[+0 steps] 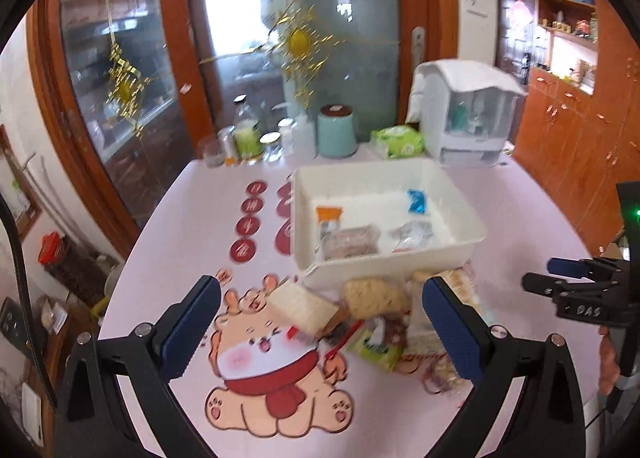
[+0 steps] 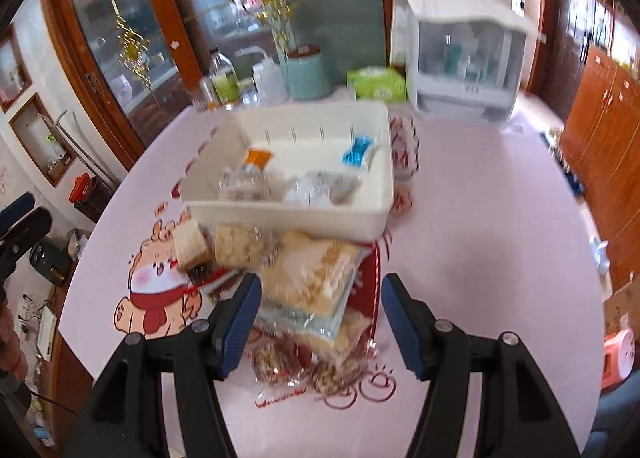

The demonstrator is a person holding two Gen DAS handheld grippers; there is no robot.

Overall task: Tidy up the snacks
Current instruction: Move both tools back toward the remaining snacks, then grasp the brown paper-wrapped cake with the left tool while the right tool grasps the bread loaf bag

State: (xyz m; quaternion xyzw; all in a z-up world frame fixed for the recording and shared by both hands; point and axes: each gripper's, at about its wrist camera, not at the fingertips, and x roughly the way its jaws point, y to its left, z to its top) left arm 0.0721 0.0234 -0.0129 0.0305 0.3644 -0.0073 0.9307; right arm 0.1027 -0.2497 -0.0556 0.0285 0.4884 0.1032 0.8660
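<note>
The pink bench (image 1: 500, 218) fills the middle and lower part of both views, printed with a cartoon animal (image 1: 264, 354) in a red scarf at lower centre of the left wrist view. At the far edge of the bench, upper right of centre, stands a white box with a clear front (image 1: 466, 114), with a green tissue pack (image 1: 397, 141), a teal canister (image 1: 337, 130) and several jars (image 1: 248, 138) in a row to its left. Just right of the frame's centre sits the white bin (image 1: 384, 258), holding a blue packet (image 1: 417, 201) near its far right corner, an orange-topped packet (image 1: 329, 218) at its left, a brownish wrapped bar (image 1: 351, 243) at the front and a clear wrapper (image 1: 412, 233) beside it. Touching the bin's near wall lies a loose pile of snacks (image 2: 308, 282): a pale sandwich-like piece (image 1: 300, 308), a yellow cake (image 1: 374, 297), a green packet (image 1: 374, 350) and clear bags of yellowish snacks (image 2: 320, 274). The left hand-held gripper (image 1: 320, 332) is spread wide over this pile, holding nothing. The right hand-held gripper (image 2: 320, 326) is likewise spread apart, straddling the clear bags; whether its pads touch them I cannot tell. In the left wrist view it shows at the right edge (image 1: 576, 278).
</note>
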